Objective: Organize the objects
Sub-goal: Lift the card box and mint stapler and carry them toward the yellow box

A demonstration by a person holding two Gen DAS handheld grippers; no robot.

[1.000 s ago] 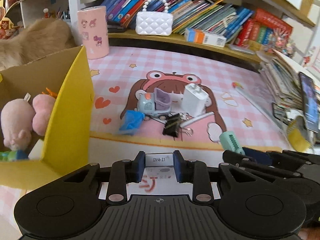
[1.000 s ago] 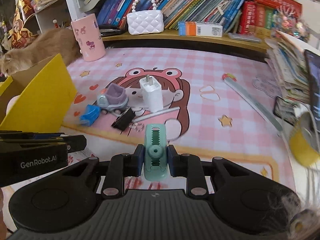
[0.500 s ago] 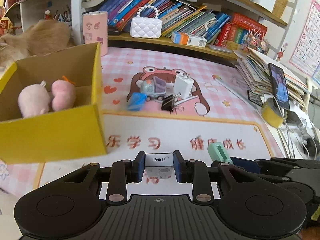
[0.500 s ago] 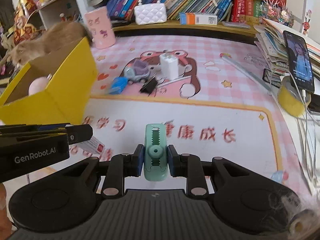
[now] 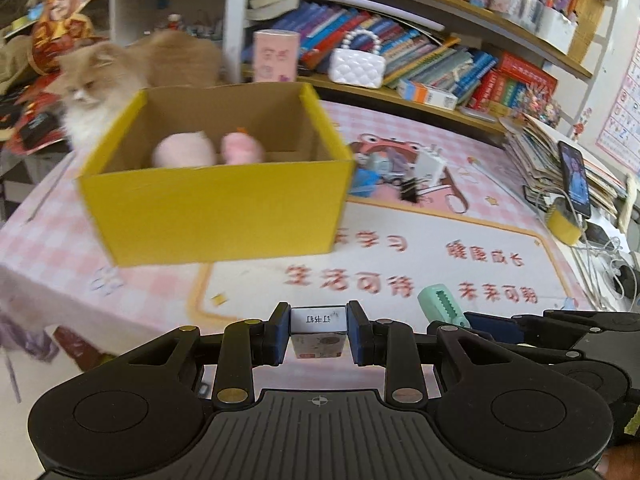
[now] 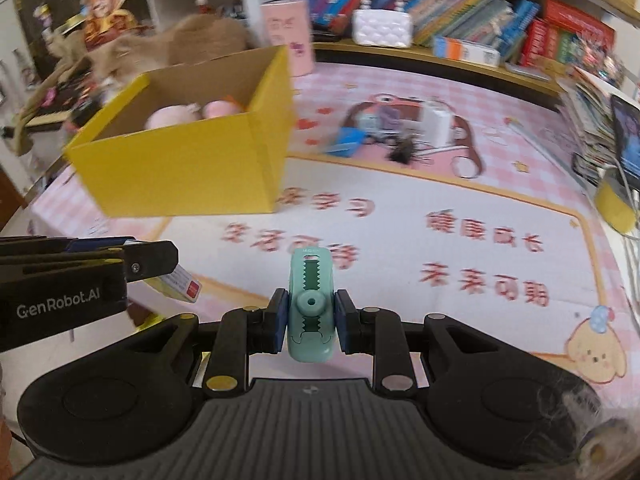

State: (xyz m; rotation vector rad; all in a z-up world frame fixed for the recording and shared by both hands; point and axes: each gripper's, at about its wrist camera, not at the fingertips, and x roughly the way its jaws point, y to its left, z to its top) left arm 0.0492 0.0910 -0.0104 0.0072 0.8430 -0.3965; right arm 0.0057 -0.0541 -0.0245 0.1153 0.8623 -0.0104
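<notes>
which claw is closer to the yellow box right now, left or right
Left. The left claw, holding a small white box, sits just in front of the yellow box; the right claw, holding a green clip, is farther right.

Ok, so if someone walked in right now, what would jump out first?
The yellow box at the mat's left, open, with two pink plush toys inside, and a cat behind it. Then the grippers up front: the left clamps a small white box, the right a mint clip.

A cluttered study corner in daylight.
Crowded bookshelves [image 5: 420,52] run along the far edge of a desk [image 5: 460,248] under a pink checked mat; a wall chart [image 5: 624,120] hangs rightward.
</notes>
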